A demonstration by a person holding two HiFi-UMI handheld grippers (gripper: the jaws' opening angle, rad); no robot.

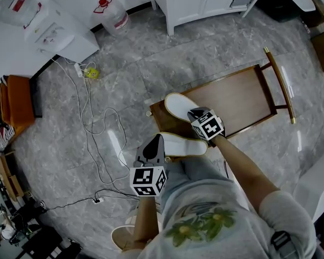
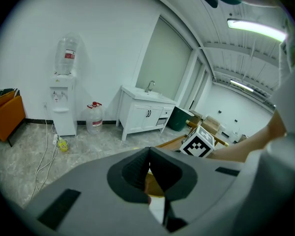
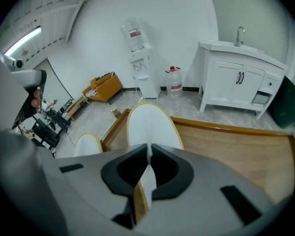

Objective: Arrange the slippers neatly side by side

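Grey marble floor (image 1: 124,80) spreads round a low wooden table (image 1: 243,99), where one white slipper (image 1: 178,104) lies near the corner with the right gripper (image 3: 148,166) clamped on its edge. Just beside it, off the table's near side, the second slipper (image 1: 184,144) is pinched in the left gripper (image 2: 150,173), tipped on its side.

The low brown wooden desk (image 1: 243,99), with a brass-coloured rail at its right end, stands on the grey marble floor (image 1: 151,63). A white, yellow-rimmed slipper (image 1: 175,104) lies on its left end. A second white slipper (image 1: 186,144) sits at the near-left corner; whether it rests on the desk is unclear. A white power strip (image 1: 79,68) lies on the floor far left.
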